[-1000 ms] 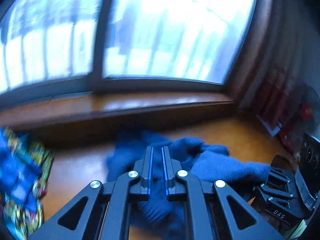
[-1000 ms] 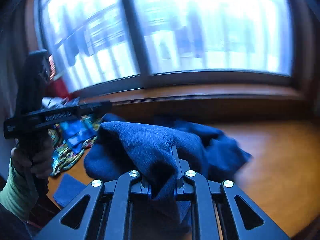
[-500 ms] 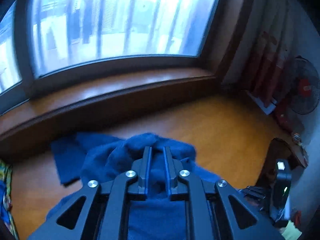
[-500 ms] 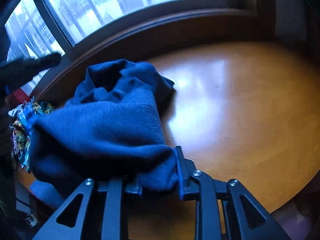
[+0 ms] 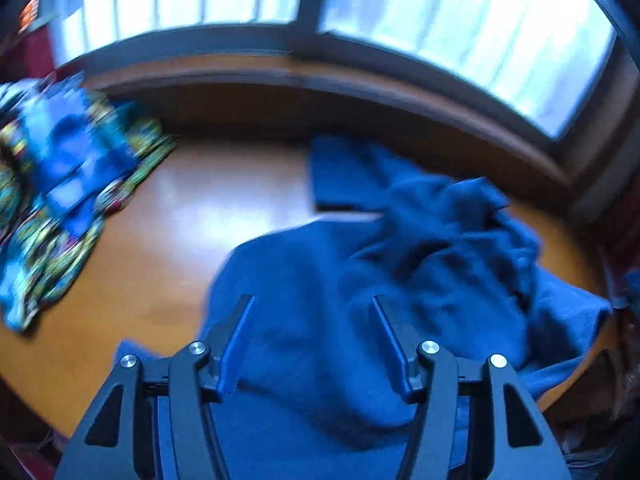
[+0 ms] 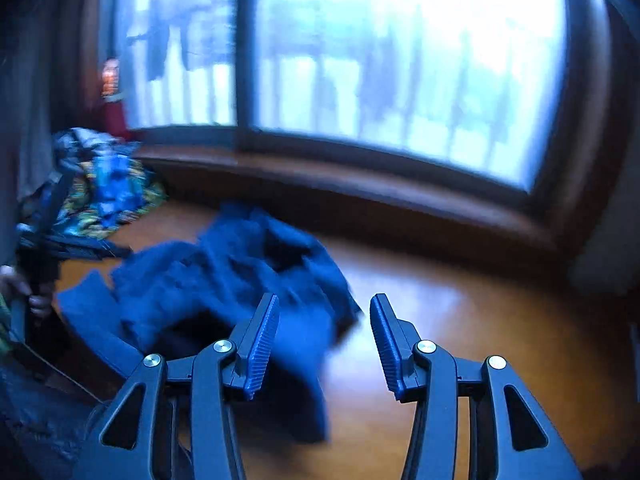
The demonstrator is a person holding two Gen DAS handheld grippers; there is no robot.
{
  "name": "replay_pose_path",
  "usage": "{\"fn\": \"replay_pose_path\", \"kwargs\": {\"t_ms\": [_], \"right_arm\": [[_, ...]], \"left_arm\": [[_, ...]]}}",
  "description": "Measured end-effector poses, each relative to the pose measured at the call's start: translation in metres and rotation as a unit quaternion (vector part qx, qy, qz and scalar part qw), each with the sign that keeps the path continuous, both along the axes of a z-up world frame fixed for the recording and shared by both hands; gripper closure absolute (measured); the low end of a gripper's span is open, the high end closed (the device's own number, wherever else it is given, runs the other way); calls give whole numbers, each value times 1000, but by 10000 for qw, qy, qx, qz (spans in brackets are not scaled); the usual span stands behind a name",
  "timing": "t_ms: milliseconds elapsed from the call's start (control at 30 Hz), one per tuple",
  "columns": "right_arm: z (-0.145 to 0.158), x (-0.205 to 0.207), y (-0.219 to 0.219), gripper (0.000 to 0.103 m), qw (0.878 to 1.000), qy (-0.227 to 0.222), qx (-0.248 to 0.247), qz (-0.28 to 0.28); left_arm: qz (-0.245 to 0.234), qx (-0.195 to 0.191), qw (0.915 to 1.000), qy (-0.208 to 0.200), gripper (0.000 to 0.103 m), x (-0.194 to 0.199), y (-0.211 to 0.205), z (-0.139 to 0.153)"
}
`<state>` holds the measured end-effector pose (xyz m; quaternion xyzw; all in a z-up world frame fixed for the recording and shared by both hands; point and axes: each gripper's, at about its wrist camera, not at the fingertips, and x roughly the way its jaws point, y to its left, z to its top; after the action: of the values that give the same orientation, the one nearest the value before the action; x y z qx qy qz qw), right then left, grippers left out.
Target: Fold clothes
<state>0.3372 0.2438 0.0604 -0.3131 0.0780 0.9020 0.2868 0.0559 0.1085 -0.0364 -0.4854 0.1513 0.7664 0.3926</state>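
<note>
**Blue garment released onto the tabletop by both tools**

The dark blue garment (image 5: 400, 280) is now seen lying in a rumpled heap on the tabletop (image 5: 192, 208), with one flat panel spread toward the window and a fold draped over the near edge. Half a second ago it was pinched in both tools and lifted; it has since been let go. The left tool (image 5: 312, 308) is held above the cloth with its jaws wide apart and nothing between them, and the right tool (image 6: 324, 312) is likewise spread and empty — the garment's right edge lies just below it. No fold is yet formed, so the release is judged to be a laying-out step: the cloth will probably have to be flattened before any folding can be started.

The tabletop is of glossy orange-brown wood, and window glare is reflected in it. A bright patterned cloth (image 5: 60, 200) is piled at its left end, apart from the garment. Beyond, a dark wooden sill (image 6: 360, 184) and a large window (image 6: 400, 60) are seen — motion blur softens everything.
</note>
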Motion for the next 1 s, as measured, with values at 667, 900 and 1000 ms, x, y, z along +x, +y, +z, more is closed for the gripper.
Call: {"fn": "replay_pose_path", "kwargs": {"t_ms": [667, 900, 1000], "right_arm": [[-135, -168, -62, 30, 9620, -1957, -1304, 1389], [-149, -173, -58, 30, 9625, -1980, -1554, 1009], [-151, -173, -60, 31, 9655, -1917, -1540, 858]], "left_arm": [[-312, -91, 9985, -434, 33, -20, 25, -49], [-638, 3, 9966, -525, 32, -18, 32, -51], [-795, 48, 9950, -606, 32, -17, 36, -55]]}}
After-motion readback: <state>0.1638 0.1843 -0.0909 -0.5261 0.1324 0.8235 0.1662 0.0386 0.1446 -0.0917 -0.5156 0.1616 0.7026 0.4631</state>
